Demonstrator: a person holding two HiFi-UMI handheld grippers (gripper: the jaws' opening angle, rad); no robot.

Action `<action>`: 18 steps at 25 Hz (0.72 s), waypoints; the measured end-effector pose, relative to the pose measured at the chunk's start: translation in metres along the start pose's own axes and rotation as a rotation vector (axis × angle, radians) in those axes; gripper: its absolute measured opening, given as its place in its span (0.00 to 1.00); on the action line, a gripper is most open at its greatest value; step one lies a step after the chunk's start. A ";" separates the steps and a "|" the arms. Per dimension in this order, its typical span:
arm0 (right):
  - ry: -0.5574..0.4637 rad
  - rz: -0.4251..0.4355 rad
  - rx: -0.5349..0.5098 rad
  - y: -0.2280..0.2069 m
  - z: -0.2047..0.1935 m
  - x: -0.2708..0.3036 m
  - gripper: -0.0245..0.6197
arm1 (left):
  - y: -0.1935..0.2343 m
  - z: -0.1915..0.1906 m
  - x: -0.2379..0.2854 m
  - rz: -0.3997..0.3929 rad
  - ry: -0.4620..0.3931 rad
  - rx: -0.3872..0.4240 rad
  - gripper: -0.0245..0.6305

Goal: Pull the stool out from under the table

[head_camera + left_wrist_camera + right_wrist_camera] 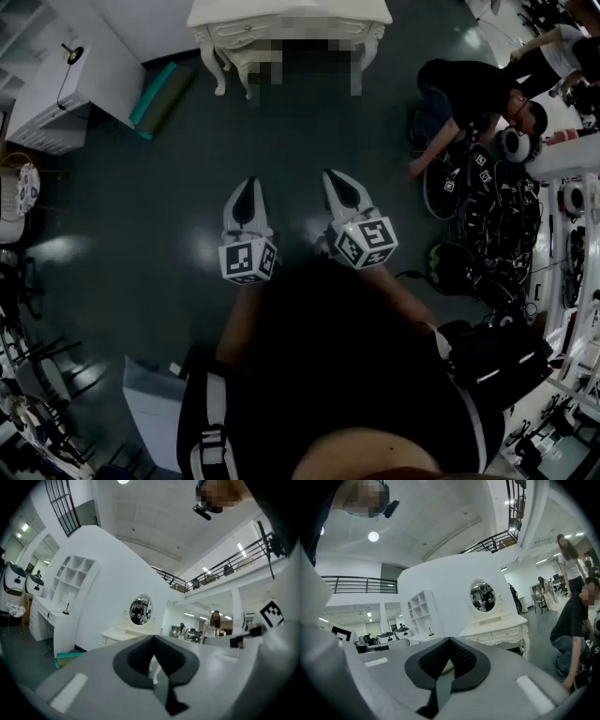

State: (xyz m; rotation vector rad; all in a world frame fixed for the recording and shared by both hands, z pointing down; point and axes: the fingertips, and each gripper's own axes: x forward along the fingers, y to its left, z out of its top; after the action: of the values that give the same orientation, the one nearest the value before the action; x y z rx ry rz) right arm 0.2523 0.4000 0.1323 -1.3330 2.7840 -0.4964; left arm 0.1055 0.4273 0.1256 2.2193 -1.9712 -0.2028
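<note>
Short of the white dressing table [281,11], over open dark floor [141,206], a person holds both grippers side by side, roughly level and aimed at the table but well apart from it. The left gripper [248,185] has its jaws together with the tips meeting, and nothing sits between them. The right gripper [337,178] is the same: jaws closed and empty. The stool can't be made out in any view. From the head view, the space under the dressing table is covered. In the left gripper view, pale legs show through the notch below the jaws, but I can't tell whether they are the table's or the stool's. So if the stool is there, it is under the table, and neither gripper is near it. An oval mirror [483,596] sits on top of the dressing table against the white wall. A teal mat [161,98] lies on the floor just left of the table. Further left of the table stand a white cabinet [70,94] and a white cubby shelf [423,611]. Right of the table a person in black [464,94] crouches on the floor with one hand down. Beside that person is a pile of cables and gear [497,216]. A second person [568,564] stands further off on that same side.
</note>
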 end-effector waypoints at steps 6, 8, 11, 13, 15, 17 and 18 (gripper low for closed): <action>0.009 0.001 -0.017 0.009 -0.004 0.000 0.03 | 0.005 0.002 -0.005 -0.003 -0.008 -0.008 0.05; 0.009 0.000 -0.020 0.012 -0.006 0.001 0.03 | 0.008 0.002 -0.007 -0.005 -0.007 -0.012 0.05; -0.006 0.001 -0.009 0.019 -0.007 0.001 0.03 | 0.015 0.003 -0.011 -0.007 -0.008 -0.018 0.05; -0.011 -0.003 -0.010 0.024 -0.008 0.003 0.03 | 0.021 0.002 -0.014 -0.007 -0.009 -0.025 0.05; -0.010 -0.007 -0.014 0.030 -0.010 0.005 0.03 | 0.029 0.002 -0.017 -0.010 -0.011 -0.023 0.05; -0.007 -0.010 -0.017 0.037 -0.013 0.008 0.04 | 0.038 0.003 -0.021 -0.014 -0.011 -0.019 0.05; -0.006 -0.012 -0.019 0.042 -0.014 0.010 0.04 | 0.043 0.005 -0.023 -0.016 -0.009 -0.021 0.05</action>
State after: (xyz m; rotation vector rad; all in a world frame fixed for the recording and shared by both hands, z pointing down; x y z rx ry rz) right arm 0.2121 0.4208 0.1349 -1.3528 2.7850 -0.4670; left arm 0.0602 0.4455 0.1292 2.2255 -1.9478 -0.2353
